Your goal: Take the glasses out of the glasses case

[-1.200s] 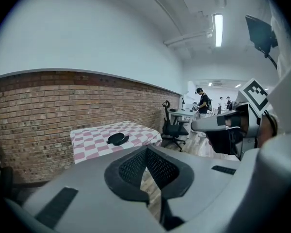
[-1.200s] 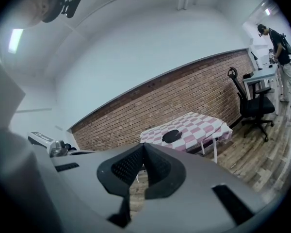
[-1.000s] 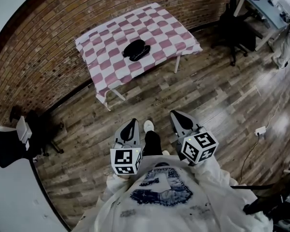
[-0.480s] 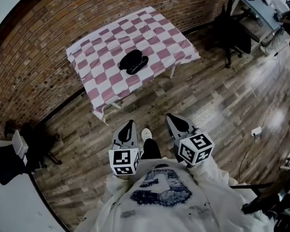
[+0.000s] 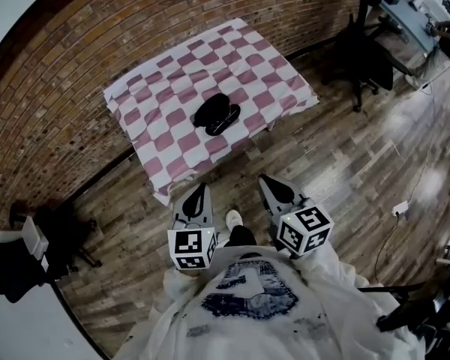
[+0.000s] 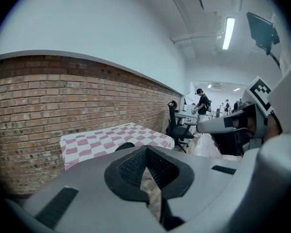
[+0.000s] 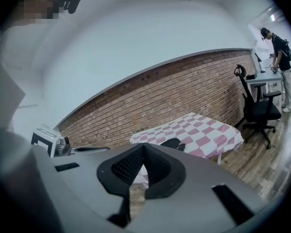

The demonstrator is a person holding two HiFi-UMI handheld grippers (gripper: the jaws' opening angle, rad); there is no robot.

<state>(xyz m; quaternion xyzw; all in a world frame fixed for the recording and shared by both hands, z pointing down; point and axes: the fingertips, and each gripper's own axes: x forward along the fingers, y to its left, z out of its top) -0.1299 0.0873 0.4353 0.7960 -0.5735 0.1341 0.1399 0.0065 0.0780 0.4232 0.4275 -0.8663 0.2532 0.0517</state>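
The black glasses case (image 5: 216, 115) is lying near the middle of the checked-cloth bench (image 5: 270, 73), at 12 o'clock from the person in the head view. Its long axis is running from 8 o'clock to 2 o'clock. The left tongs (image 5: 196, 199) and right tongs (image 5: 277, 189) are hanging over the wooden floor (image 5: 337, 163) at 6 o'clock from the bench, well apart from the case. Both are pointing towards 12 o'clock, pressed together and holding nothing.

Centre: matt, checked tablecloth (image 5: 262, 73) of soft cloth, under a dark matt glasses case (image 5: 216, 115). Upper left: rough brick wall (image 5: 82, 43). Right: wooden plank floor (image 5: 345, 163) with slight sheen.
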